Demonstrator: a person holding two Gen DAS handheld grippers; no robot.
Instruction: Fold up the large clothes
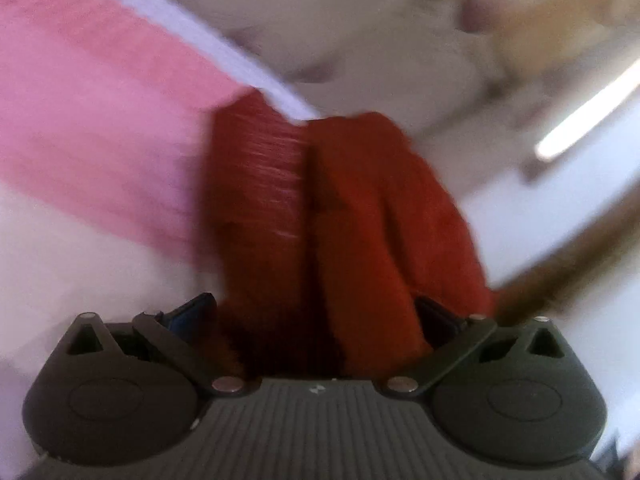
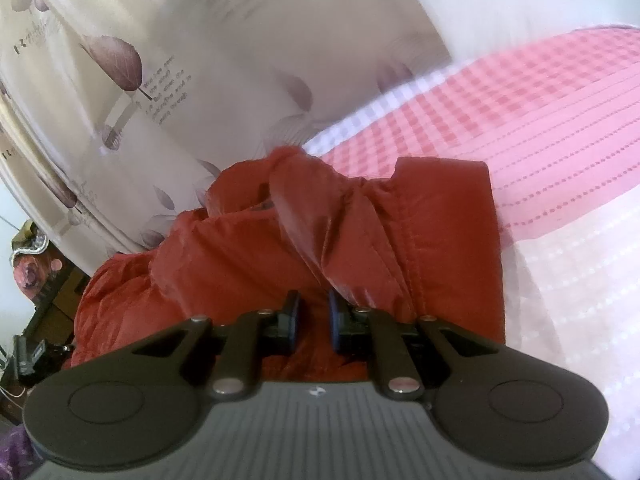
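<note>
A red padded jacket point(image 2: 240, 248) lies crumpled on a pink checked bedcover point(image 2: 540, 120). My right gripper point(image 2: 314, 308) is shut on a fold of the jacket's near edge, with red cloth pinched between its blue pads. The left wrist view is blurred by motion. There the jacket point(image 1: 360, 200) runs as two long red folds toward the camera. My left gripper point(image 1: 314, 306) stands wide open around their near end, and the cloth fills the gap between its fingers. I cannot tell whether the left pads touch the cloth.
The pink bedcover point(image 1: 100, 120) has a pale checked border point(image 1: 208, 36). A leaf-printed curtain point(image 2: 120, 80) hangs behind the bed. Dark cluttered furniture point(image 2: 36, 272) stands at the far left of the right wrist view. A brown wooden edge point(image 1: 560, 272) shows at the right of the left wrist view.
</note>
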